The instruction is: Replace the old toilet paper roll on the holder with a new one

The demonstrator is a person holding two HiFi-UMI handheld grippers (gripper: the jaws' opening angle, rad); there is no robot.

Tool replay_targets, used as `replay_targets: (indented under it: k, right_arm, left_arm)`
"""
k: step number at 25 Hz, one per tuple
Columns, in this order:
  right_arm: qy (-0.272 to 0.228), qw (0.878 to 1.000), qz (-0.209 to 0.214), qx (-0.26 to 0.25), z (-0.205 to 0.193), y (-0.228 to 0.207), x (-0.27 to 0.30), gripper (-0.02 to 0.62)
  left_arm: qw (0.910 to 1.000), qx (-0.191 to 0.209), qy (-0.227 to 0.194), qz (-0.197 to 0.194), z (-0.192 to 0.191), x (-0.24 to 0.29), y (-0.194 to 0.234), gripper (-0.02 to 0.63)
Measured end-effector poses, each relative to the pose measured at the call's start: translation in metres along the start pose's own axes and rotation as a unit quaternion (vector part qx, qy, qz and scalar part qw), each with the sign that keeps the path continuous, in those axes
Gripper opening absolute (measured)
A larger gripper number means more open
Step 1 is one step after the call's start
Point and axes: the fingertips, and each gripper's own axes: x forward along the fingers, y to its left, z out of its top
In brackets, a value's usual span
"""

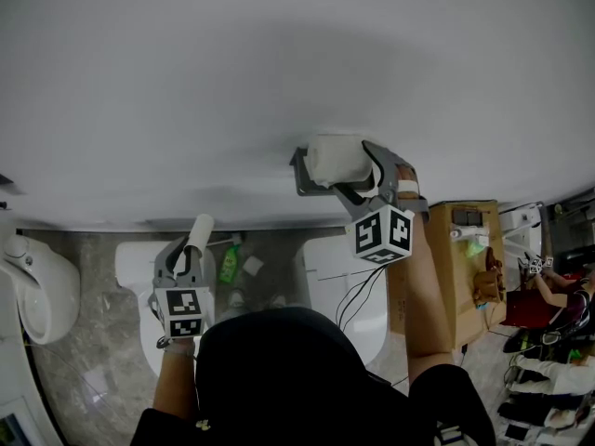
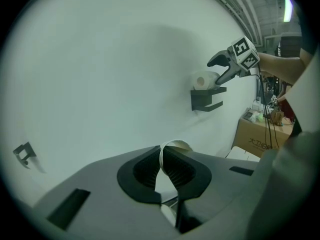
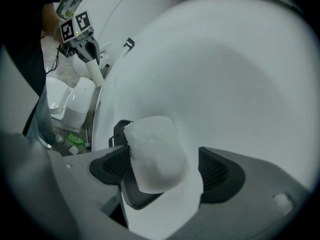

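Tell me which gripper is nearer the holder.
Right gripper: its open jaws straddle the roll on the holder. The left gripper, pinching the tube, is well off to its left.

Holder (image 3: 119,132) largely covered by new roll (image 3: 155,154). Cardboard tube (image 2: 176,144) mostly hidden by left gripper (image 2: 162,171). Items on cardboard box (image 1: 444,291) too small to be identified.

Your right gripper (image 3: 163,169) has its jaws wide apart around the white paper roll (image 3: 155,151), which sits on the dark holder (image 3: 134,198) on the wall (image 3: 225,74). At upper left, your left gripper (image 3: 91,51) holds a cardboard tube (image 3: 95,74).
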Motion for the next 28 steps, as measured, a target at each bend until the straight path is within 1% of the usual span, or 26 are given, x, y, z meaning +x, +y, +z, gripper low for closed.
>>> replay_targets:
  k: [2, 5, 9, 13, 17, 19, 20, 23, 24, 28]
  right_arm:
    - [0.001, 1.000, -0.001, 0.002, -0.001, 0.001, -0.004, 0.430]
    - [0.001, 1.000, -0.007, 0.004, -0.002, 0.000, -0.009, 0.430]
    - [0.002, 1.000, -0.007, 0.017, -0.005, 0.001, -0.019, 0.430]
    - [-0.003, 0.998, -0.003, 0.063, -0.010, 0.003, -0.033, 0.430]
    - [-0.022, 0.992, -0.016, 0.125, -0.016, 0.001, -0.052, 0.424]
    - [-0.035, 0.987, -0.036, 0.155, -0.020, -0.003, -0.066, 0.342]
    - [-0.040, 0.983, -0.046, 0.171, -0.022, -0.004, -0.073, 0.313]
    - [-0.062, 0.971, -0.069, 0.222, -0.029, -0.006, -0.094, 0.250]
    - [-0.068, 0.966, -0.074, 0.240, -0.032, -0.006, -0.100, 0.237]
    - [-0.072, 0.948, -0.092, 0.297, -0.048, 0.001, -0.122, 0.164]
  left_arm:
    - [1.0000, 0.007, -0.002, -0.002, 0.000, 0.000, -0.002, 0.029]
    - [1.0000, -0.005, -0.001, -0.008, 0.002, -0.002, -0.007, 0.029]
    - [0.9998, -0.010, -0.003, -0.017, 0.007, -0.002, -0.014, 0.029]
    - [0.9995, -0.008, -0.011, -0.028, 0.015, -0.001, -0.022, 0.029]
    - [0.9985, -0.003, -0.019, -0.051, 0.024, 0.004, -0.036, 0.029]
    - [0.9977, 0.000, -0.022, -0.064, 0.029, 0.007, -0.045, 0.029]
    - [0.9972, 0.003, -0.024, -0.071, 0.032, 0.007, -0.049, 0.029]
    - [0.9949, 0.023, -0.037, -0.091, 0.043, 0.012, -0.062, 0.029]
    - [0.9939, 0.030, -0.041, -0.098, 0.046, 0.013, -0.066, 0.029]
    - [0.9896, 0.046, -0.052, -0.126, 0.061, 0.018, -0.087, 0.029]
